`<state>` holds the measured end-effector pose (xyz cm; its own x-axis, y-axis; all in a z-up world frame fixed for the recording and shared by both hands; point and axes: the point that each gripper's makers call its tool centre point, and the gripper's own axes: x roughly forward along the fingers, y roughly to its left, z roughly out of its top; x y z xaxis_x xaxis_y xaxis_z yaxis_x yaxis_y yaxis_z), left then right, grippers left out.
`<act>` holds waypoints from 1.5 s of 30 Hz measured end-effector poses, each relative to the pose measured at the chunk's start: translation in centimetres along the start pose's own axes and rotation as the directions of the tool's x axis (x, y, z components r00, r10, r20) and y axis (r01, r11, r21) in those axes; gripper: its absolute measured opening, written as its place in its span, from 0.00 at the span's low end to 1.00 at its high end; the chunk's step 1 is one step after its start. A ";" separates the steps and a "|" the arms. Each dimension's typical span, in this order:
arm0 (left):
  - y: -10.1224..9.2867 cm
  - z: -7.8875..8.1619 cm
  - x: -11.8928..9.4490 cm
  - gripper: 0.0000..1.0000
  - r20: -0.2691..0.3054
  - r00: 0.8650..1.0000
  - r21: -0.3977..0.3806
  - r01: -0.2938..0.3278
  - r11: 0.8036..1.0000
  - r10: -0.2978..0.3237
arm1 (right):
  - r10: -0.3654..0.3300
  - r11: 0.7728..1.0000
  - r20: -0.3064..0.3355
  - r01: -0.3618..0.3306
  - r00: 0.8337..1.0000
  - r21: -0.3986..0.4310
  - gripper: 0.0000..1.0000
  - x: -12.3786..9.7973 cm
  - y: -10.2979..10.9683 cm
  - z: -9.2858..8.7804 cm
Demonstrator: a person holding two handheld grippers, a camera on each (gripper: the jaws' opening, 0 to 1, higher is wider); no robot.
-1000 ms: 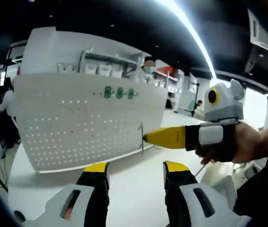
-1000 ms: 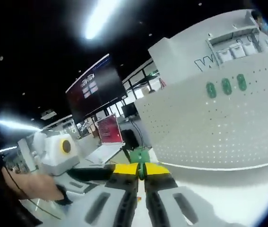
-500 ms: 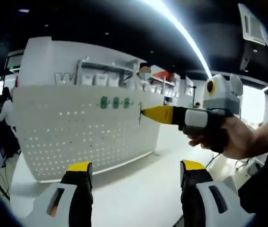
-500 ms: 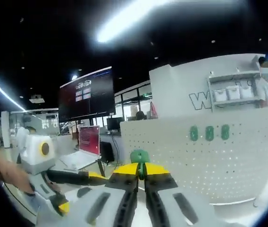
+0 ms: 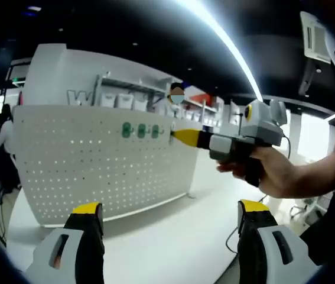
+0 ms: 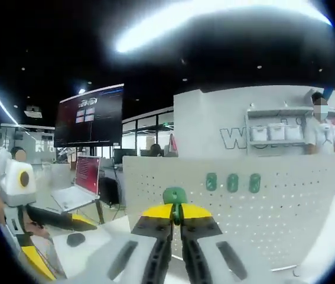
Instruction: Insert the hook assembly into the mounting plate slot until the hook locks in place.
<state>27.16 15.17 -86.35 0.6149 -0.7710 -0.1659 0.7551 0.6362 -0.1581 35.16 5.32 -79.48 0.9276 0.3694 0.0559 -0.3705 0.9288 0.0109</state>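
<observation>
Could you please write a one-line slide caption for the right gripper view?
Right gripper, shut on a green hook, faces the white pegboard bearing three green hooks.

Partial "W" on white wall (image 6: 233, 137)

In your left gripper view, the pegboard (image 5: 105, 163) stands on the table (image 5: 155, 248) at twelve o'clock, ahead of your jaws. Three hooks (image 5: 140, 131) sit in a row on its face near the top edge. Your right gripper (image 5: 174, 136) comes in from three o'clock, tip just beside that row. In your right gripper view, the laptop (image 6: 81, 189) sits at nine o'clock, left of the pegboard (image 6: 262, 207).
</observation>
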 end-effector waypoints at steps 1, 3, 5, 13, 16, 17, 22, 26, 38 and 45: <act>0.0 0.0 0.0 0.96 -0.001 1.000 0.000 -0.001 1.000 0.001 | -0.013 1.000 0.003 0.013 1.000 0.004 0.01 0.2 -0.7 0.1; 0.3 -0.2 0.0 0.97 -0.007 1.000 -0.006 -0.013 1.000 0.013 | -0.037 0.999 0.011 0.036 0.999 0.021 0.01 0.4 -1.6 0.2; 0.4 -0.3 0.0 0.98 -0.014 1.000 0.014 -0.020 1.000 0.020 | -0.045 0.999 0.020 0.045 0.999 0.020 0.01 0.6 -2.0 0.4; 0.6 -0.7 -0.1 1.00 -0.027 0.999 0.005 -0.024 1.000 0.024 | -0.122 0.992 0.026 0.121 0.992 0.024 0.01 1.6 -5.1 0.1; 1.0 -0.9 -0.1 1.00 -0.030 0.999 -0.004 -0.030 1.000 0.030 | -0.139 0.990 0.022 0.139 0.990 0.027 0.01 2.0 -6.2 -0.1; 1.1 -0.9 -0.1 1.00 -0.029 0.999 -0.008 -0.033 0.999 0.033 | -0.145 0.989 0.020 0.145 0.989 0.021 0.01 2.1 -6.6 -0.2; 1.7 -1.0 -0.1 1.00 -0.034 0.998 -0.015 -0.050 0.999 0.049 | -0.204 0.979 0.017 0.203 0.979 0.021 0.01 2.6 -9.1 -0.5; 2.2 -1.2 0.0 1.00 -0.043 0.997 -0.018 -0.060 0.998 0.059 | -0.246 0.969 0.021 0.246 0.969 0.014 0.01 3.1 -11.1 -0.4; 4.3 -1.9 -0.8 0.98 -0.068 0.992 -0.022 -0.110 0.994 0.108 | -0.365 0.930 0.015 0.364 0.931 0.053 0.01 4.2 -16.1 -1.3; 5.8 -1.9 -0.9 0.97 -0.081 0.987 -0.009 -0.139 0.990 0.138 | -0.395 0.917 0.018 0.394 0.918 0.059 0.01 5.4 -17.9 -1.2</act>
<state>30.52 19.60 -88.93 0.6929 -0.6710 -0.2640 0.6601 0.7376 -0.1424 46.83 -9.25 -80.57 0.9975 -0.0287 0.0653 0.0226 0.9956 0.0914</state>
